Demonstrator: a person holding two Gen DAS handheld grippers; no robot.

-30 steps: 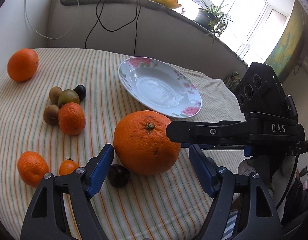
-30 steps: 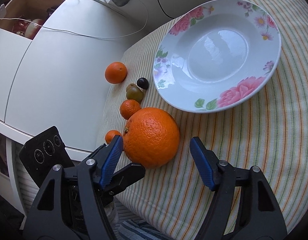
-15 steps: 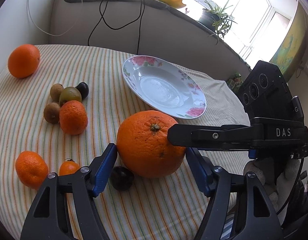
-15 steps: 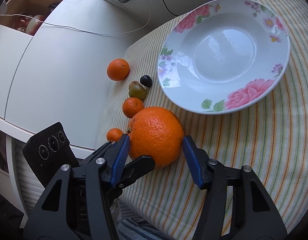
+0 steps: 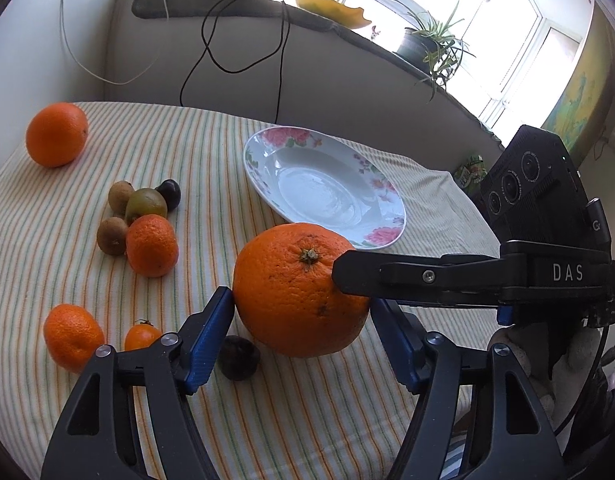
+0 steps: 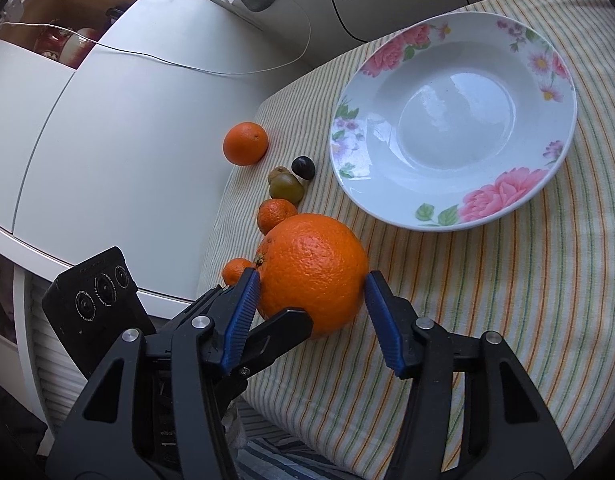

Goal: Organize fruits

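A large orange (image 5: 295,292) sits low in the centre of my left wrist view, on the striped tablecloth (image 5: 211,152), wedged between the blue pads of my left gripper (image 5: 303,320): the left pad touches its rind, the right pad is tucked against its far flank. My right gripper (image 6: 311,296) comes in from the right edge of that frame, one black finger laid across the fruit's upper right. In the right wrist view the same orange fills the lower centre, both blue pads pressed to its sides (so both pairs of jaws are clamped on one fruit). The flowered plate (image 6: 503,200) lies just beyond it, toward the upper right, with nothing in it. Smaller fruit stay at left: a tangerine (image 5: 151,246), kiwis (image 5: 112,236) and a dark plum (image 5: 238,358) beside my left pad.
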